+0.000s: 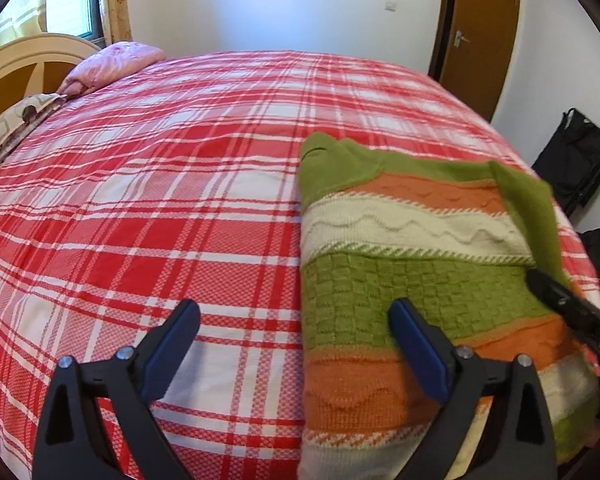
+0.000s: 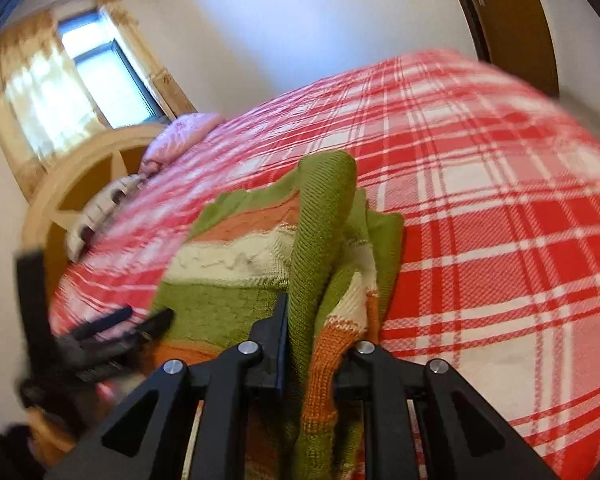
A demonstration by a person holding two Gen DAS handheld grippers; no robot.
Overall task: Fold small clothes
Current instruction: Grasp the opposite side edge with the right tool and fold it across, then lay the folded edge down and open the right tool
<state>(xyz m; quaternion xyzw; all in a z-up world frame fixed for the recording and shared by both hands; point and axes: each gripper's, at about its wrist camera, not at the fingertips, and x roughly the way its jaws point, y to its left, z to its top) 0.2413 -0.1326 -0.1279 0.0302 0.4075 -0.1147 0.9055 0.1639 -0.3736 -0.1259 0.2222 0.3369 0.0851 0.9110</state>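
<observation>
Nearest the left wrist camera, the left gripper [image 1: 294,322] hovers with its jaws wide apart, holding nothing; one blue pad [image 1: 418,350] sits over the sweater's [image 1: 400,264] left edge, the other over the bare bedspread [image 1: 140,184]. At the right wrist camera, the right gripper [image 2: 320,320] is clamped on a bunch of the sweater [image 2: 324,240] — a green sleeve and an orange-and-cream striped fold rise from between its jaws.

The sweater lies on the near right part of the bed, its body flat, its right side lifted and draped inward. The step in hand looks like folding the right sleeve across the body. The next move probably calls for carrying that bunch over the middle, laying it flat and letting go, while the left gripper pins or takes the left edge — the knit is thick and may slump or drag the body along.

Farther off lie a pink pillow [image 1: 112,62], the headboard [image 1: 28,64] and a window [image 2: 100,72].
</observation>
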